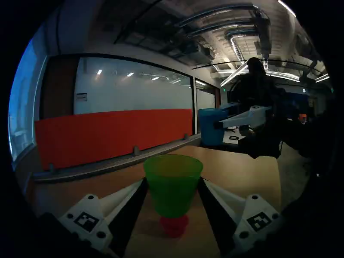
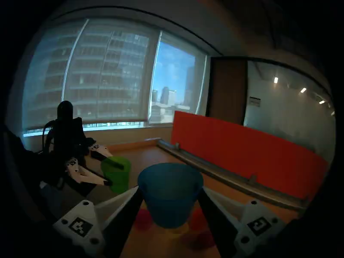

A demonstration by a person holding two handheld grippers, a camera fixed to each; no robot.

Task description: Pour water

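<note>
**Operator:** Green translucent plastic cup [image 1: 173, 189]: status?

**Technician:** The left gripper [image 1: 173, 182] clamps it, one finger against each side wall. The cup stands upright above the pale wooden tabletop [image 1: 241, 172].

**Operator:** And the blue translucent plastic cup [image 2: 170, 198]?

**Technician:** The right gripper [image 2: 170, 191] clamps it the same way, upright. The two cups are well apart.

**Operator:** Progress?

**Technician:** Both cups are in hand. Neither is tilted, so pouring is judged not yet begun. Bringing the rims together and tipping one cup remain.

**Operator:** Contents?

**Technician:** Both walls are tinted and see-through. No water level can be made out, so the source cup cannot be told.
</note>
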